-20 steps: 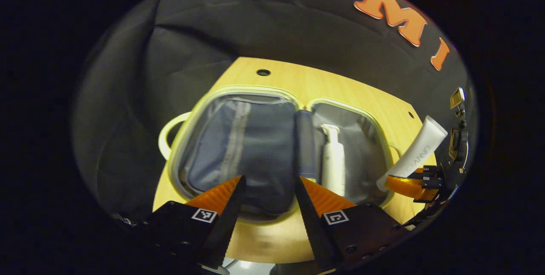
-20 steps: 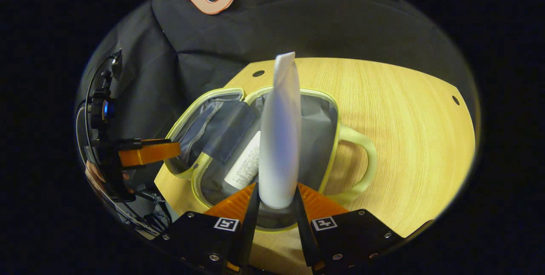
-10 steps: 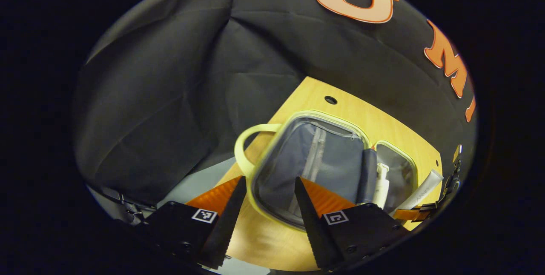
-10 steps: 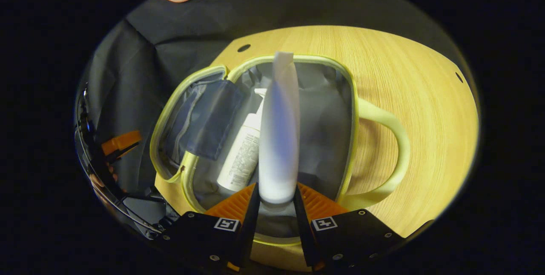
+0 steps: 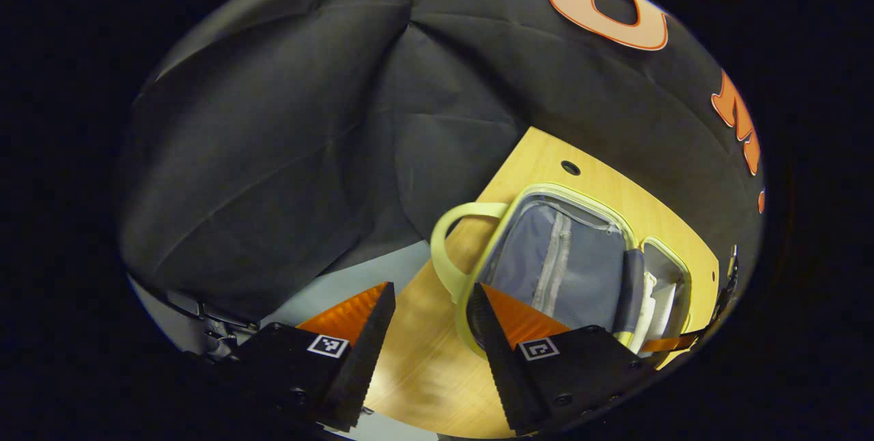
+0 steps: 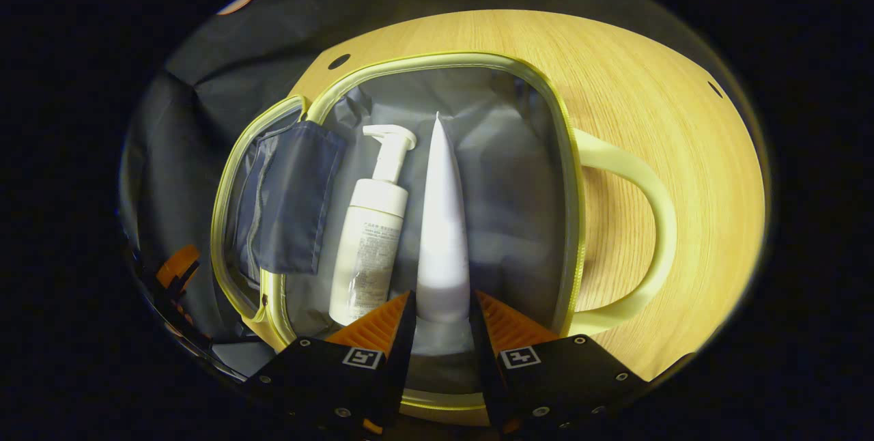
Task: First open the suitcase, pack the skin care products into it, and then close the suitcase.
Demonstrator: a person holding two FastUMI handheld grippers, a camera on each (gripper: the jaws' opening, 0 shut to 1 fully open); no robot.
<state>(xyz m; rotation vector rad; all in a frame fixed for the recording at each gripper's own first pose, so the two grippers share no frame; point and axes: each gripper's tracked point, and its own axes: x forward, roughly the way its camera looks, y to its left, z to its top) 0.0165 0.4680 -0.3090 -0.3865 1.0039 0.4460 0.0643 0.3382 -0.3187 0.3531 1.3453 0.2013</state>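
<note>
**Tube held over open suitcase half**

Wood-grain table, rounded edge, bare room right of the case. Suitcase lies open flat, pale-green rim and loop handle, grey fabric lining. Pump bottle lies inside; label print too small to read. Right tool clenched on white tapered tube, just beside the bottle. Left tool released, holding nothing, at the other half's handle edge.
</note>
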